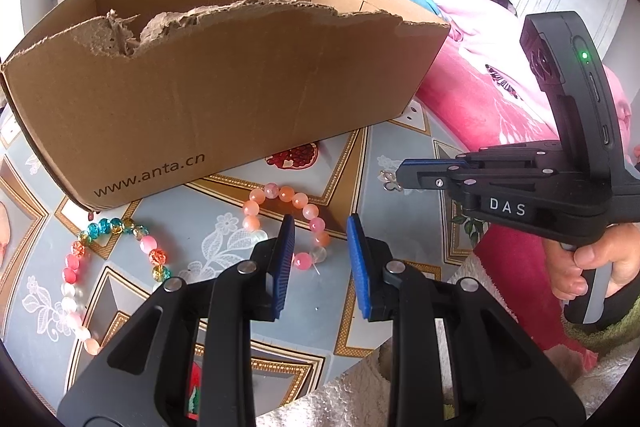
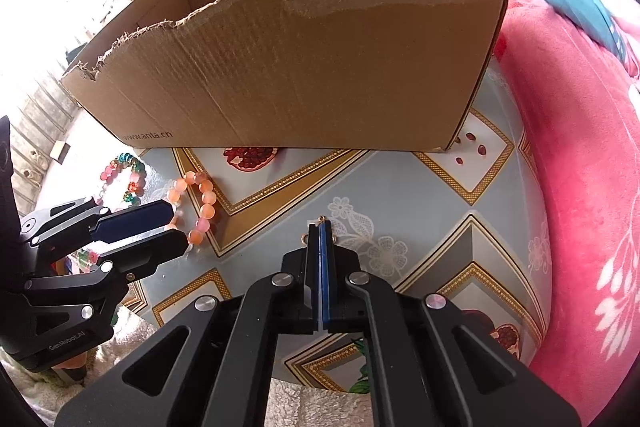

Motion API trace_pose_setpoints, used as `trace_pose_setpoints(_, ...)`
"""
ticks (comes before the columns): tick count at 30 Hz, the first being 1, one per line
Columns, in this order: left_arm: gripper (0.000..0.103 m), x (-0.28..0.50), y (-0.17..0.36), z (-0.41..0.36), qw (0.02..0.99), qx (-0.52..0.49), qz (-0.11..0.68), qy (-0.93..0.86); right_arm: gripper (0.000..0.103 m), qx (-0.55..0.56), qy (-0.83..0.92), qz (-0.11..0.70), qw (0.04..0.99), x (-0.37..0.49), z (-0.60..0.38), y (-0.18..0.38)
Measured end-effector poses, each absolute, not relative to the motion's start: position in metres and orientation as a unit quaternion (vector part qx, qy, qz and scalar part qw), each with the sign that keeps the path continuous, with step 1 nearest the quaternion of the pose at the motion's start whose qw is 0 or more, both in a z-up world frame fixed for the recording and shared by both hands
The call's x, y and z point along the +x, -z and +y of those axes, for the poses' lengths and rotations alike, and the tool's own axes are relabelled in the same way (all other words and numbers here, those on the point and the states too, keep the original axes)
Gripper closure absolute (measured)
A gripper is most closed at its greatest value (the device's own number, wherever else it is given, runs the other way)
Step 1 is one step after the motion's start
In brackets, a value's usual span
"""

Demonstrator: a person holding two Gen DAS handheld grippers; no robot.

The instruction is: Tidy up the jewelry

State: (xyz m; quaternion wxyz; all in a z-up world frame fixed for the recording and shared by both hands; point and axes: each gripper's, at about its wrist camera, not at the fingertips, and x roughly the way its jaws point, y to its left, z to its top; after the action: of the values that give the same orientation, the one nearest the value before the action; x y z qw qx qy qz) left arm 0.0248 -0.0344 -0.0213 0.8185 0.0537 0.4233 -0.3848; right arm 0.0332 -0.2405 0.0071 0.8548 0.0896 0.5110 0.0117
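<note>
Here torn cardboard box (image 2: 288, 75), contents unseen; right gripper (image 2: 320, 227) clamped on small metal jewelry piece (image 1: 390, 183); left gripper (image 1: 320, 227) apart.

- Both views are lit brightly by daylight; colours are rendered vividly.
- In the right wrist view the upper left corner is blown out to white, so detail there is lost.
- A pale sheen is seen on the bench (image 2: 360, 183) near the bracelets.
- Only soft, faint shadows are cast under the cardboard box (image 1: 224, 99).
- Straight edges are bent strongly by the fisheye lens, and dark vignetting is seen at the corners.
- Nearby parts are rendered sharply; little blur is seen.
</note>
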Motion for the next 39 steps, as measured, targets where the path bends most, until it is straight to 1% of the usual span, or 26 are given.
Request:
trace_pose_setpoints(2,0.077,0.023,0.022,-0.034,0.818,0.054,0.422,0.388,0.098,0.087,-0.017,0.515,0.853,0.033,-0.241,-0.010)
trace_pose_setpoints(4,0.077,0.020,0.022,-0.033,0.816,0.054,0.422,0.391,0.089,0.075,-0.017,0.522,0.850,0.033,-0.239,-0.008)
trace_pose_setpoints(5,0.077,0.018,0.022,-0.033,0.815,0.054,0.422,0.394,0.080,0.069,-0.017,0.524,0.849,0.032,-0.238,-0.009)
trace_pose_setpoints(6,0.077,0.016,0.022,-0.032,0.815,0.055,0.420,0.396,0.076,0.063,-0.018,0.526,0.848,0.032,-0.237,-0.009)
trace_pose_setpoints(16,0.077,-0.005,0.026,-0.036,0.810,0.080,0.411,0.410,0.075,0.046,-0.031,0.541,0.839,0.028,-0.229,-0.004)
trace_pose_setpoints(21,0.077,-0.006,0.028,-0.037,0.808,0.079,0.412,0.413,0.078,0.007,-0.025,0.541,0.840,0.031,-0.218,-0.003)
trace_pose_setpoints(25,0.077,-0.006,0.027,-0.034,0.811,0.075,0.410,0.411,0.082,0.001,-0.015,0.540,0.842,0.030,-0.216,0.000)
trace_pose_setpoints(32,0.077,-0.004,0.026,-0.024,0.817,0.065,0.412,0.399,0.082,0.033,-0.004,0.527,0.849,0.028,-0.229,-0.002)
trace_pose_setpoints(39,0.077,-0.001,0.015,-0.002,0.839,0.064,0.402,0.360,0.082,0.096,-0.063,0.477,0.871,0.018,-0.236,-0.012)
